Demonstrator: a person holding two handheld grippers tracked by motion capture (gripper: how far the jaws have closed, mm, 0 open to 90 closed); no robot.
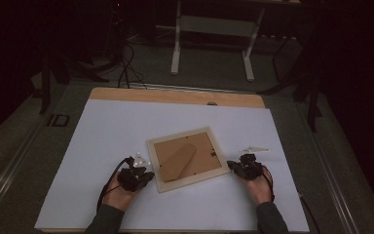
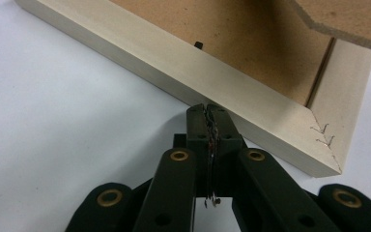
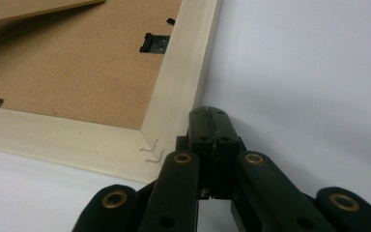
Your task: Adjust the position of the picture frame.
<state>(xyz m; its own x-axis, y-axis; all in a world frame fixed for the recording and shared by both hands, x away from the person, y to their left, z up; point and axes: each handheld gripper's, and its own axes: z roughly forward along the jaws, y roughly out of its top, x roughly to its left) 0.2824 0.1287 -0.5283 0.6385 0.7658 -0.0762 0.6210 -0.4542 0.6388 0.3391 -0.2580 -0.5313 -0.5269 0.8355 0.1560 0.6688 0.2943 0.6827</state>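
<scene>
Currently both jaw pairs are pressed together with nothing between them: left gripper [image 1: 135, 178] has its tips against the near-left edge of the picture frame [image 1: 187, 159], and right gripper [image 1: 246, 167] sits just beside the frame's right corner. Frame lies face down, backing board and stand [image 1: 178, 161] upward, mid-table on the white sheet [image 1: 107, 131].

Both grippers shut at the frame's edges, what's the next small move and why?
Probably press both inward a touch to pinch the picture frame between them. It lies back-up, stand folded flat; the shut left gripper already sits at its outer edge, the shut right gripper beside its corner.
</scene>
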